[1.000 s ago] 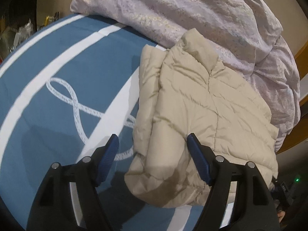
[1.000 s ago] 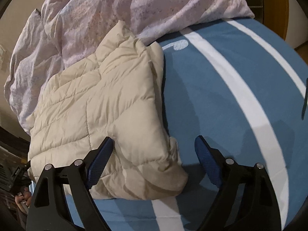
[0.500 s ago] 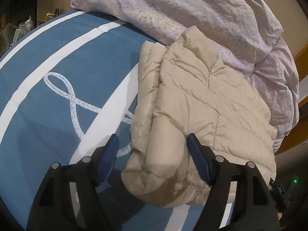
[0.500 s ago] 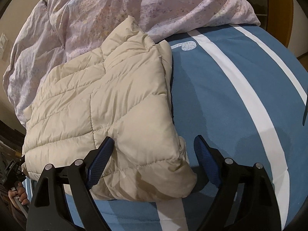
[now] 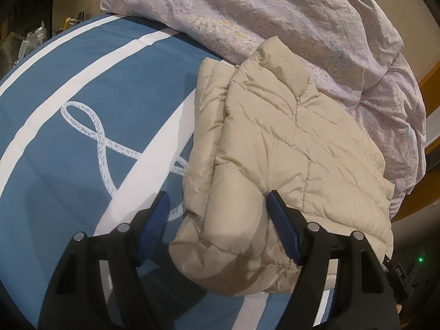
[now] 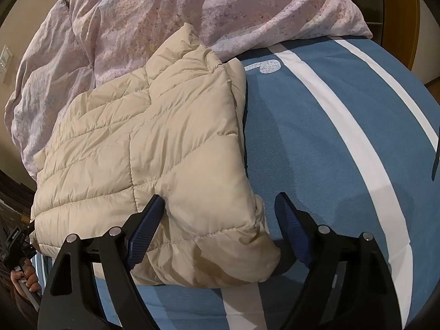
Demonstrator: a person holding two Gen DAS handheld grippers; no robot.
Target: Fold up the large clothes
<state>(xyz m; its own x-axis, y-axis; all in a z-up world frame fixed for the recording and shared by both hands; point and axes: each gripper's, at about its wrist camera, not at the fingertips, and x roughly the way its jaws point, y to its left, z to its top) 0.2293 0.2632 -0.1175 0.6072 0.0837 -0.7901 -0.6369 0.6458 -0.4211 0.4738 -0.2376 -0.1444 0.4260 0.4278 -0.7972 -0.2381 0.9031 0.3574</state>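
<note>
Both tongs point(image 5: 217, 211) point(image 6: 220, 211) hide the jacket's point(image 6: 154, 148) near edge.

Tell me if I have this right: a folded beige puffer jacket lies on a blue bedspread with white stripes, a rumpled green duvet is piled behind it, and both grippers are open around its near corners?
Nearly. The duvet is pale lilac with a small floral print, not green, as the left wrist view shows. The rest holds: the folded beige puffer jacket lies on the blue bedspread, and the left gripper and right gripper are open around its near corners.

Both grippers wide open: left gripper point(image 5: 216, 203) and right gripper point(image 6: 220, 206) point forward and down, holding nothing.
</note>
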